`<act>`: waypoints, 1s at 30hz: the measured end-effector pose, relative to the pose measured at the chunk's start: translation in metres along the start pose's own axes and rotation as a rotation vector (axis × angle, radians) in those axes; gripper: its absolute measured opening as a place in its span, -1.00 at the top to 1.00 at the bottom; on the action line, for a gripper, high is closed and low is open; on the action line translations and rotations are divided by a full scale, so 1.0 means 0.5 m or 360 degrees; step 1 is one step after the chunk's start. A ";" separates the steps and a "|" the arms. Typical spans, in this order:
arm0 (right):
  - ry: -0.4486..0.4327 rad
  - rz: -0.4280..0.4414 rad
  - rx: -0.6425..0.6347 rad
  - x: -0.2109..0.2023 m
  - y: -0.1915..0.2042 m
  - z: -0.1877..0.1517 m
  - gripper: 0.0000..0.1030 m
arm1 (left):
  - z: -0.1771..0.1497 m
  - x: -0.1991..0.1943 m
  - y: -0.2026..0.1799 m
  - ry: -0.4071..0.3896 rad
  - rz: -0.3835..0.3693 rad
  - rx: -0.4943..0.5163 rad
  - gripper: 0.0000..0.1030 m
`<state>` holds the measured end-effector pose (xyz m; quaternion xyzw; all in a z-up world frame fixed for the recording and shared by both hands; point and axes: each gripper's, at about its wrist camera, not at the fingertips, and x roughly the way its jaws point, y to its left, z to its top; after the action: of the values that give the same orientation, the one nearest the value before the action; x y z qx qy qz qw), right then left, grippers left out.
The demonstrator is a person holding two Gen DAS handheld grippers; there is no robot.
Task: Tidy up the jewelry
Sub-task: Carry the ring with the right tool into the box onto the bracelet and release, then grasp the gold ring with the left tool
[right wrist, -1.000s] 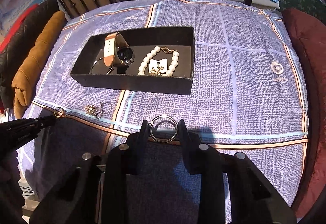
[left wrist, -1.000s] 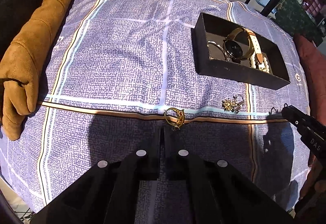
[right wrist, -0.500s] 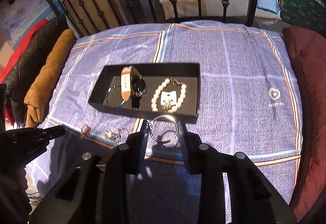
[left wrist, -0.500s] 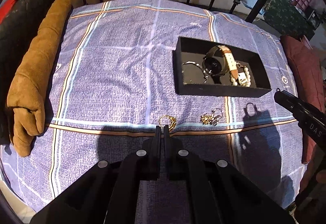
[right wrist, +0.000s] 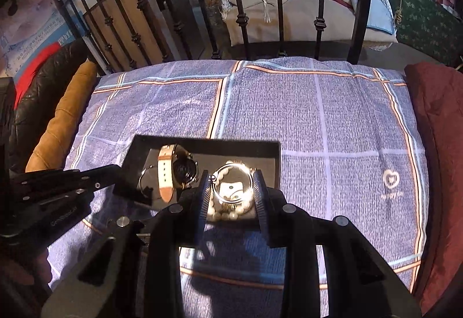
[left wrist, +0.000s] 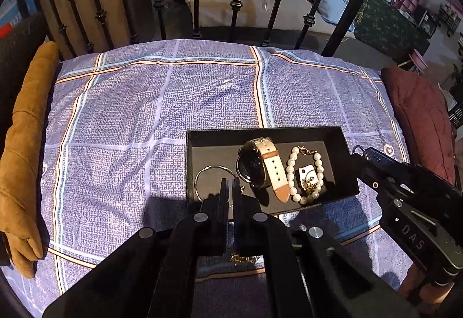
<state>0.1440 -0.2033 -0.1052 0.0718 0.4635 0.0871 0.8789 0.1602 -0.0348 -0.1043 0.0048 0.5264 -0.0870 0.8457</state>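
Silver ring (right wrist: 231, 182) sits clamped flat between my right gripper (right wrist: 231, 193) pads, hovering over the pearls (left wrist: 303, 173) at the right end of the tray (left wrist: 260, 135). My left gripper (left wrist: 230, 187) is pinched shut at the tray's near-left edge; whether it holds anything I can't tell. Right is nearer the drop.

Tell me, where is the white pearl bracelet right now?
The white pearl bracelet lies inside the black rectangular tray, towards its right end in the left wrist view, beside the round dark-faced watch with a cream strap.
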 end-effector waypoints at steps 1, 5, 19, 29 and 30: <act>0.0001 0.0000 0.0003 0.004 -0.001 0.005 0.41 | 0.005 0.006 -0.001 0.0001 0.0005 -0.0003 0.92; 0.0009 -0.0019 0.0002 0.019 -0.002 0.019 0.40 | 0.014 0.020 0.000 0.0004 0.0036 -0.0041 0.11; 0.0063 -0.0012 0.0050 0.005 -0.021 -0.007 -0.15 | -0.036 0.000 0.064 0.0031 0.0172 -0.0118 -0.47; 0.0251 0.0038 0.0083 0.002 0.010 -0.121 -0.15 | -0.166 0.008 0.147 0.0239 0.0216 -0.0136 -0.47; 0.0267 0.0041 0.0071 0.005 0.019 -0.128 -0.15 | -0.170 0.013 0.143 0.0247 0.0202 -0.0137 -0.47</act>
<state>0.0914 -0.1908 -0.1412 0.0898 0.5363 0.0939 0.8340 0.0985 0.0430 -0.1541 0.0085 0.5922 -0.0101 0.8057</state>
